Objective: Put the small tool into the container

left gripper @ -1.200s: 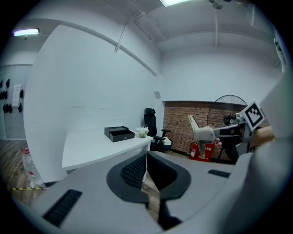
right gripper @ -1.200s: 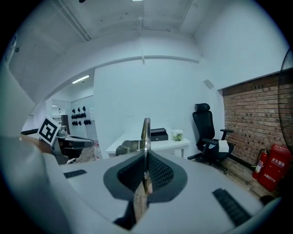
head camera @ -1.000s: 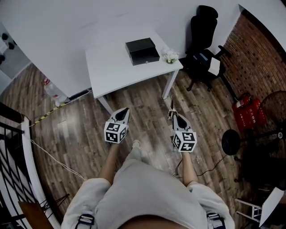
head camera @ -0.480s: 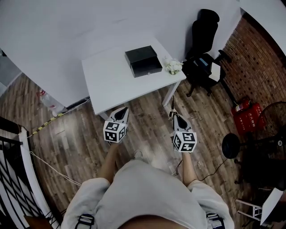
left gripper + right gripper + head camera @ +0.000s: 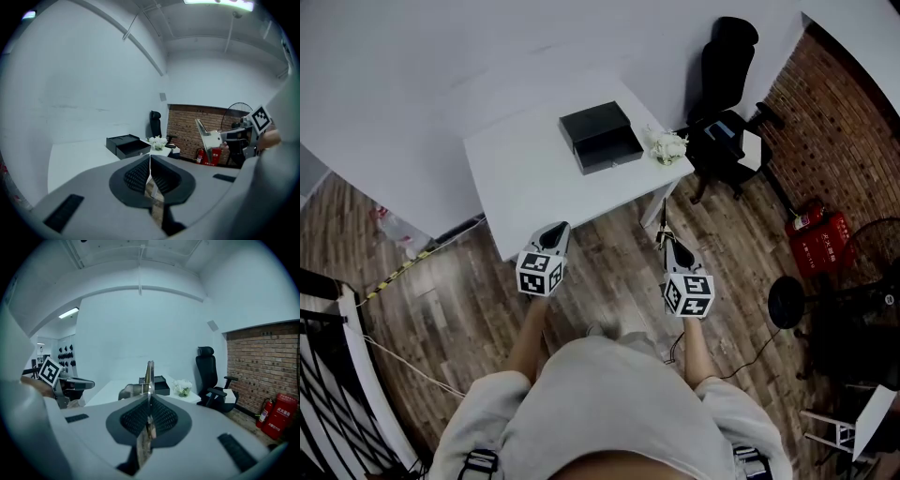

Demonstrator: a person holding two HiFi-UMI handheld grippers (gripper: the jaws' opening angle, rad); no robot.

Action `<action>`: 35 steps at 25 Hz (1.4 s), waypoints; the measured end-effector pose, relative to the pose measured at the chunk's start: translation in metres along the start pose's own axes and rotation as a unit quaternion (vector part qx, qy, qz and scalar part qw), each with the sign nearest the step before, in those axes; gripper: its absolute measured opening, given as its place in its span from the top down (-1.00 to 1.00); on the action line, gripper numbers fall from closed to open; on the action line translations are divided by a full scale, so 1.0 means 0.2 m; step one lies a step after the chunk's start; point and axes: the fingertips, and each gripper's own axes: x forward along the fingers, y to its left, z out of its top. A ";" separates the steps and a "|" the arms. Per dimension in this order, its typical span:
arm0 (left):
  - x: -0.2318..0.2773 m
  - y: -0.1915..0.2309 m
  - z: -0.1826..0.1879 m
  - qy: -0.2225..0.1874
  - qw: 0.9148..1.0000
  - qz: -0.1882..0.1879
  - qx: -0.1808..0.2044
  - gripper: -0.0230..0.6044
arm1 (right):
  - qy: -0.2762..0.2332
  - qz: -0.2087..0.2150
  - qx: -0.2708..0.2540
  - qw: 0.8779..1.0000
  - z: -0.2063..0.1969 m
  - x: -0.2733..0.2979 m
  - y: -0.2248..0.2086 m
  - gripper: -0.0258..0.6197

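you're closer to the table (image 5: 525,183) than a second ago. your right gripper (image 5: 664,240) grips the small tool (image 5: 149,372); the left gripper (image 5: 560,228) has closed, empty jaws. the container (image 5: 600,137) sits near the table's far edge.

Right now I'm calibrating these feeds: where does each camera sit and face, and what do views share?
Head view: on the person's head, steeply down at the white rectangular table; both forearms, left gripper, right gripper show.
Left gripper view: on the left gripper, along its shut jaws toward the table; right gripper at right.
Right gripper view: on the right gripper, along jaws clamping the thin metal tool; left gripper at left.
Shared: all see the black rectangular box.
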 end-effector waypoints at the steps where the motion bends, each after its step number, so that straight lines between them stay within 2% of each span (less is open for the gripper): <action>1: 0.01 0.02 0.01 -0.001 1.000 0.000 0.001 0.89 | 0.001 0.000 -0.001 1.000 0.00 0.01 0.01 0.92; 6: 0.06 0.06 0.05 -0.002 1.000 -0.001 0.003 0.89 | 0.007 0.004 -0.004 1.000 0.00 0.06 0.01 0.92; 17: 0.15 0.13 0.00 0.016 1.000 0.008 0.000 0.89 | 0.015 0.014 0.000 1.000 -0.02 0.22 -0.03 0.92; 26: 0.39 0.24 0.10 0.019 1.000 0.015 0.008 0.89 | 0.012 0.026 0.006 1.000 0.04 0.47 -0.13 0.92; 35: 0.71 0.40 0.21 0.025 0.999 0.030 0.002 0.89 | 0.012 0.045 0.010 0.999 0.16 0.84 -0.28 0.92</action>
